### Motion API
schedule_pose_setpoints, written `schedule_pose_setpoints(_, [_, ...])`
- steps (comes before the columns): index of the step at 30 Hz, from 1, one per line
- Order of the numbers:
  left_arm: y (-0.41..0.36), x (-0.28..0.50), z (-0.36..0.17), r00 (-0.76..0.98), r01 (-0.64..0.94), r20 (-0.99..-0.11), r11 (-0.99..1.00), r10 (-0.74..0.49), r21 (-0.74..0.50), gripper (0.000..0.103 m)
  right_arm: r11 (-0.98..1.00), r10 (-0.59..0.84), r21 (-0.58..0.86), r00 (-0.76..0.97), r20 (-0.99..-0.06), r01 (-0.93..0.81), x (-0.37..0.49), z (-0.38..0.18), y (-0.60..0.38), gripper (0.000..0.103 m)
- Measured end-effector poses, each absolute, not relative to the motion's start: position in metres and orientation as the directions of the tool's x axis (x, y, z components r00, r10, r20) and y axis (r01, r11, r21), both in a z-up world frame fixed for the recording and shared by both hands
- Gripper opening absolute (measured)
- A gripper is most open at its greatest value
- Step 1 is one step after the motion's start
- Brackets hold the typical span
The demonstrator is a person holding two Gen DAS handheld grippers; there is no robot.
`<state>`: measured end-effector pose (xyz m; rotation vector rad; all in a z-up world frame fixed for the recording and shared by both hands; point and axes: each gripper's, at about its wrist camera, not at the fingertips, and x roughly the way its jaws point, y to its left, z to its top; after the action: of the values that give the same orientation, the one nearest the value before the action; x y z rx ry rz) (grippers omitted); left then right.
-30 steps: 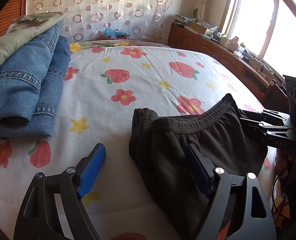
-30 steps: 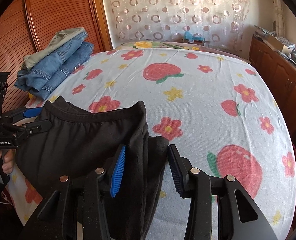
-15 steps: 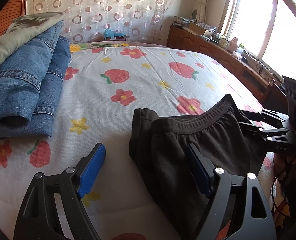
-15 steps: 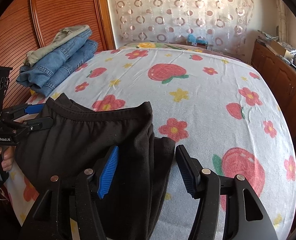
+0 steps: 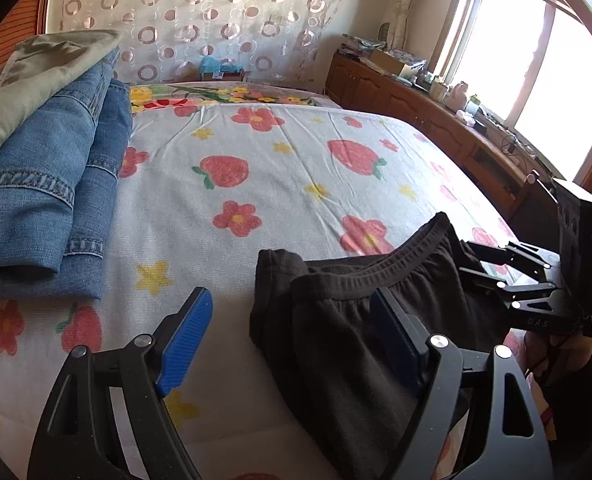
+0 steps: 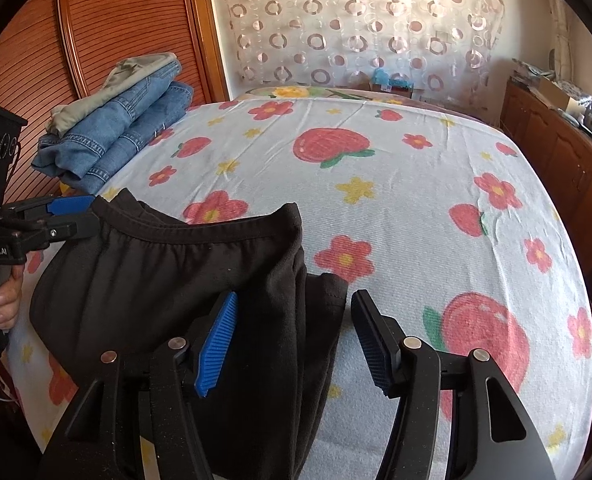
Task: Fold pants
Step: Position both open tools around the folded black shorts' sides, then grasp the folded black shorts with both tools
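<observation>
Folded jeans (image 5: 44,200) under a grey-green garment (image 5: 36,76) lie stacked at the far left of the bed (image 5: 280,184), well apart from the black pants (image 5: 360,328). The pants lie folded at the near edge, waistband facing the far side, long axis running left to right. The left gripper (image 5: 292,336) stands wide open over their left end, holding nothing. The right gripper (image 6: 292,340) has just been opening; fabric lies between its fingers, unpinched.
</observation>
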<state>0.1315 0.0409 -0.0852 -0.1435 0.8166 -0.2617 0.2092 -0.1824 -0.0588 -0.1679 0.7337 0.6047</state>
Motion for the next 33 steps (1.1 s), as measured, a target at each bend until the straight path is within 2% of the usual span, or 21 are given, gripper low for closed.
schedule_pose_setpoints(8, [0.042, 0.135, -0.098, 0.630, 0.166, -0.723, 0.959, -0.283, -0.231, 0.061, 0.819, 0.457, 0.062, 0.583, -0.672, -0.571, 0.210, -0.059, -0.183, 0.061])
schedule_pose_setpoints(17, [0.041, 0.131, -0.100, 0.645, 0.172, -0.714, 0.962, -0.273, -0.212, 0.059, 0.819, 0.458, 0.064, 0.582, -0.672, -0.571, 0.210, -0.059, -0.184, 0.061])
schedule_pose_setpoints(20, [0.039, 0.131, -0.100, 0.639, 0.190, -0.713, 0.957, -0.290, -0.219, 0.042, 0.818, 0.456, 0.060, 0.582, -0.674, -0.572, 0.210, -0.058, -0.183, 0.061])
schedule_pose_setpoints(26, [0.035, 0.127, -0.098, 0.640, 0.212, -0.705, 0.952, -0.306, -0.222, 0.024, 0.819, 0.442, 0.040, 0.585, -0.679, -0.572, 0.209, -0.059, -0.180, 0.061])
schedule_pose_setpoints(29, [0.033, 0.126, -0.095, 0.648, 0.216, -0.697, 0.951, -0.308, -0.219, 0.019, 0.819, 0.448, 0.050, 0.581, -0.679, -0.572, 0.210, -0.058, -0.181, 0.061])
schedule_pose_setpoints(33, [0.030, 0.121, -0.090, 0.660, 0.220, -0.686, 0.952, -0.306, -0.214, 0.018, 0.819, 0.452, 0.058, 0.580, -0.677, -0.570, 0.212, -0.057, -0.183, 0.048])
